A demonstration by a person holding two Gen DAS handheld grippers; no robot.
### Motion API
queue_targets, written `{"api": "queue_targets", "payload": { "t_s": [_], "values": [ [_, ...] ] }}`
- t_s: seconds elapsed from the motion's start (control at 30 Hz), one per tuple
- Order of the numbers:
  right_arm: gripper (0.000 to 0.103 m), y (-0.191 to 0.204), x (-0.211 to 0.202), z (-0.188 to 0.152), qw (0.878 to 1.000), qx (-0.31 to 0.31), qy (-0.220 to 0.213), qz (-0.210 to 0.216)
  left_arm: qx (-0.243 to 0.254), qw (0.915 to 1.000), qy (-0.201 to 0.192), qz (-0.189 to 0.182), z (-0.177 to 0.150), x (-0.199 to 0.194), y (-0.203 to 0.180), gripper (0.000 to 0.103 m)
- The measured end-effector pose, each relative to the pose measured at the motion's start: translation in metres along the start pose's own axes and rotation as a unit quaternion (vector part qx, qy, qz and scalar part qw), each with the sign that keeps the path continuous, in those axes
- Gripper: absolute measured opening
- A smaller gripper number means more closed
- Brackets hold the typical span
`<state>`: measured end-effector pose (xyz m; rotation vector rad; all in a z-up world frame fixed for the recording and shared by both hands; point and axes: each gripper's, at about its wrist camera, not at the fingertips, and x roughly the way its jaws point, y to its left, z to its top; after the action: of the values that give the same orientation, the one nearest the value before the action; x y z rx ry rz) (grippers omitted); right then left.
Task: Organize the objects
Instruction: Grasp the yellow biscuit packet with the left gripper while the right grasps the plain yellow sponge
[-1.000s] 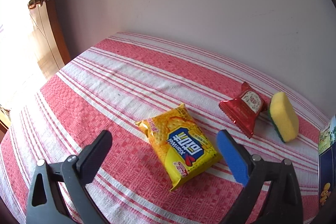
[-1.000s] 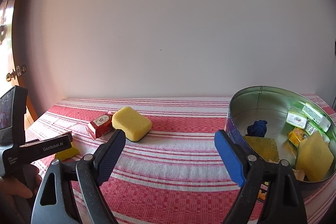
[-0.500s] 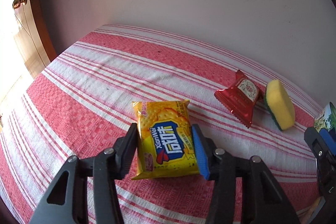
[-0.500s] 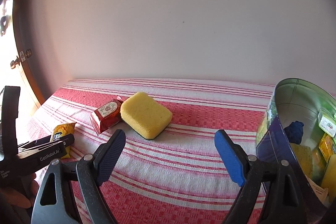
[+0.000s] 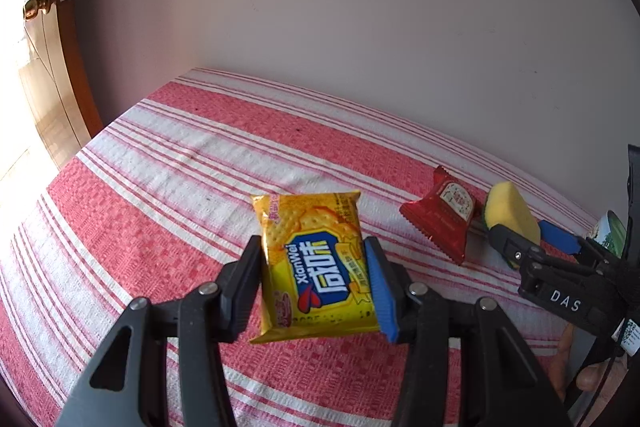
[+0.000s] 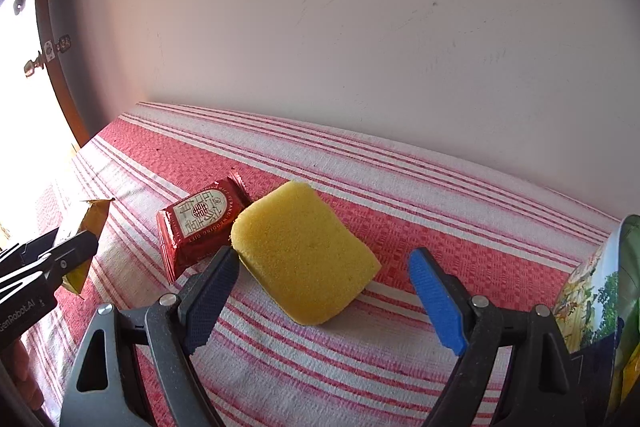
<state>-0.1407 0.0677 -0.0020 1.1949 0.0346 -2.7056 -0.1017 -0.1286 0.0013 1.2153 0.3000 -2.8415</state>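
Left gripper [image 5: 316, 281]: fingers clamped on either side of the yellow cracker packet [image 5: 314, 263], which is held above the red-and-white striped cloth [image 5: 180, 187] covering the surface. Right gripper [image 6: 322, 301]: fingers spread wide, gripping nothing, the yellow sponge [image 6: 304, 253] lying on the cloth just ahead and between them. Red snack packet [image 6: 200, 221] touches the sponge's left edge. Printed tin [image 6: 600, 291] at far right edge, partly out of frame. Plain wall [image 6: 340, 27] behind.
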Motion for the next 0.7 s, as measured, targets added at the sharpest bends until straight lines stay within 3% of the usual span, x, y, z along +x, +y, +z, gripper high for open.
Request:
{"api": "queue_targets", "payload": {
  "t_s": [0.07, 0.1, 0.13, 0.3, 0.5, 0.7],
  "values": [
    [0.087, -0.005, 0.01, 0.0, 0.999, 0.016, 0.028, 0.018, -0.002, 1.0, 0.002, 0.0, 0.0, -0.001, -0.001, 0.05],
    [0.086, -0.008, 0.009, 0.0, 0.999, 0.022, 0.024, 0.017, -0.002, 1.0, 0.002, 0.0, -0.002, -0.003, -0.003, 0.05],
    [0.074, -0.009, 0.007, -0.001, 0.999, 0.026, 0.021, 0.02, -0.003, 1.0, 0.002, -0.001, -0.002, -0.003, -0.003, 0.05],
    [0.068, -0.011, -0.004, -0.009, 0.999, 0.04, 0.01, 0.026, 0.001, 1.0, -0.007, -0.002, -0.003, -0.001, 0.0, 0.05],
    [0.068, -0.008, -0.054, -0.03, 0.997, 0.029, -0.064, -0.026, 0.031, 0.9979, -0.056, 0.007, -0.007, -0.021, -0.02, 0.05],
    [0.068, -0.008, -0.115, -0.057, 0.988, 0.023, -0.139, -0.068, 0.079, 0.9915, -0.102, 0.015, -0.015, -0.036, -0.041, 0.05]
  ]
}}
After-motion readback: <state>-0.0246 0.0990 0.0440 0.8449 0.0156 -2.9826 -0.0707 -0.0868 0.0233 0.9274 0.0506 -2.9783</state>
